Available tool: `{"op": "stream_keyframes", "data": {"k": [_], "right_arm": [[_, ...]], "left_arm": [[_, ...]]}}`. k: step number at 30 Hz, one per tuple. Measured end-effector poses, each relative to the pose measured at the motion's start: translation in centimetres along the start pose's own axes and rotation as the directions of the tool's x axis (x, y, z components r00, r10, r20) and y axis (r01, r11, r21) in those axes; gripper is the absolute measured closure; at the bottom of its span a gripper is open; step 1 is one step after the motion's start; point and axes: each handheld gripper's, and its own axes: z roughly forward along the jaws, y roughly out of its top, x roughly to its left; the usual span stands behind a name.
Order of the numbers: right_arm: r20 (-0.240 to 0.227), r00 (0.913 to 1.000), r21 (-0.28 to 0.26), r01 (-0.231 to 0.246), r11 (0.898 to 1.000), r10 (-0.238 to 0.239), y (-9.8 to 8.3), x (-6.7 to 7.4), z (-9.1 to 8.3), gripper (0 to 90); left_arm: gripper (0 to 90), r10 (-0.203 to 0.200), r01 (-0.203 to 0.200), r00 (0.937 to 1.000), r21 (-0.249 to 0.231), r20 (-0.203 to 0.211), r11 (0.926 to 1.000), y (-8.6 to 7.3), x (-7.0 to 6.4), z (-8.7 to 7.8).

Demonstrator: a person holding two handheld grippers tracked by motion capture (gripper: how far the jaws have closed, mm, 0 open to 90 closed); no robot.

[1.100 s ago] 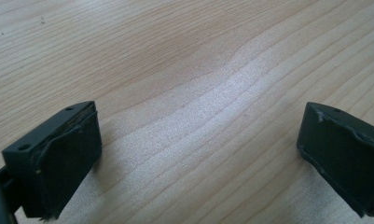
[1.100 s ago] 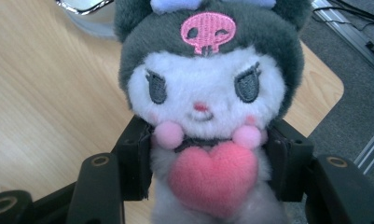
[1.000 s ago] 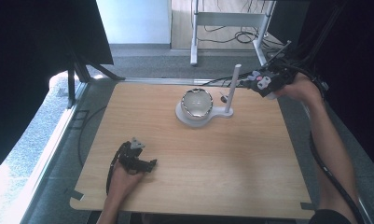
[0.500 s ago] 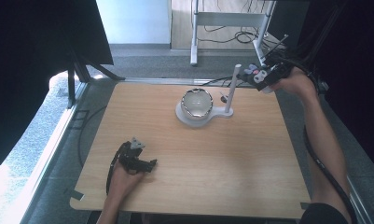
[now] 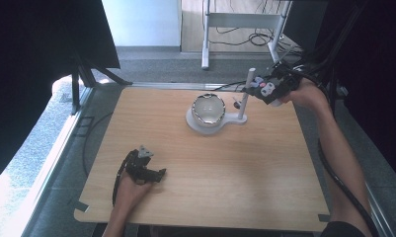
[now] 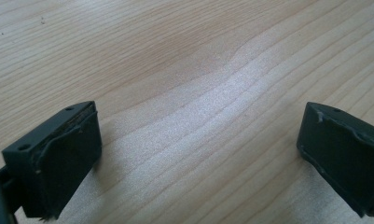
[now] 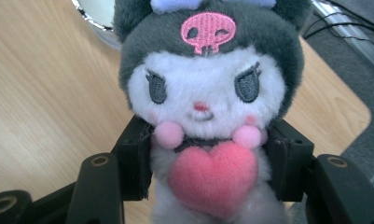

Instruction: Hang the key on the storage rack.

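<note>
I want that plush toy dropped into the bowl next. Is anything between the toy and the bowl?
Yes: the white upright post on the bowl's stand rises between the plush toy, clamped in the right gripper, and the bowl. Going over or around it looks possible.

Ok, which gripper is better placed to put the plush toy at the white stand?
Right. The right gripper already clamps the dark-hooded white plush toy beside the white stand's post. The left gripper rests open on the near wooden table, far off.
</note>
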Motion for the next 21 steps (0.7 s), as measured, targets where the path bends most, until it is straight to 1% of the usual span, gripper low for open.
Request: {"op": "stream_keyframes", "data": {"k": [5,12,13,15,19,21], "right_arm": [[-0.022,0.9998,0.015,0.002,1.0,-0.002,-0.6,0.3,1.2,42.5],[-0.044,0.999,0.035,-0.009,0.999,0.01,-1.7,0.2,3.1,42.5],[-0.045,0.999,0.033,-0.004,0.999,0.006,-1.8,0.2,3.3,42.5],[-0.051,0.9986,0.036,-0.013,0.999,0.015,-2.0,0.1,3.7,42.4],[-0.056,0.9983,0.032,-0.015,0.999,0.017,-2.1,-0.1,4.6,42.3],[-0.054,0.9982,0.039,-0.022,0.999,0.024,-2.2,-0.1,5.0,42.2]], "left_arm": [[0.0,0.0,0.0,1.0,-0.001,0.0,1.0,0.0,0.0,0.0],[0.0,-0.001,0.001,1.0,-0.003,-0.002,1.0,0.0,0.0,0.0],[0.0,-0.001,0.001,1.0,-0.003,-0.002,1.0,0.0,0.0,0.0],[0.0,-0.002,0.002,1.0,-0.003,-0.002,1.0,0.0,0.0,0.0],[0.0,-0.001,0.001,1.0,-0.004,-0.003,1.0,0.0,0.0,0.0],[0.0,-0.001,0.001,1.0,-0.004,-0.003,1.0,0.0,0.0,0.0]]}}
